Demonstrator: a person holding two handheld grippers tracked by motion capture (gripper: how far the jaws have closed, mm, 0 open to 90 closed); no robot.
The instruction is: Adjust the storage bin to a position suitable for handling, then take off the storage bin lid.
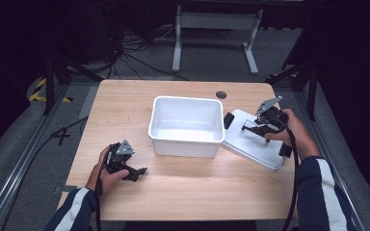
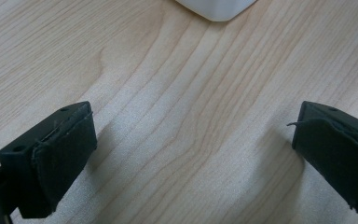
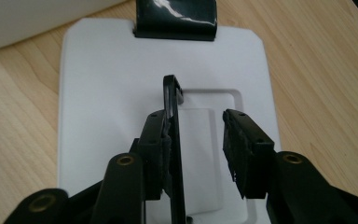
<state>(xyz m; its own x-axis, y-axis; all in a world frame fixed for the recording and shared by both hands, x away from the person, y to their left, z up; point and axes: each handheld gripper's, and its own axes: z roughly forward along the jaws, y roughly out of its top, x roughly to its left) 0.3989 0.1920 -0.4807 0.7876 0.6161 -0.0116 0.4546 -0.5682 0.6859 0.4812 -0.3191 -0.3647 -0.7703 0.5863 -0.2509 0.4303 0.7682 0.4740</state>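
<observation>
Two claws, one lid handle.
My right claw stands apart around the lid's black handle, its base hidden; my left claw gapes over bare table.

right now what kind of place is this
Probably a lab or recording studio: a wooden table on grey carpet, cables trailing on the floor, black surroundings, and hazard tape.

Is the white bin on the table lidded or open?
Open. The white bin shows its bare inside, and its lid lies flat on the table beside it.
</observation>
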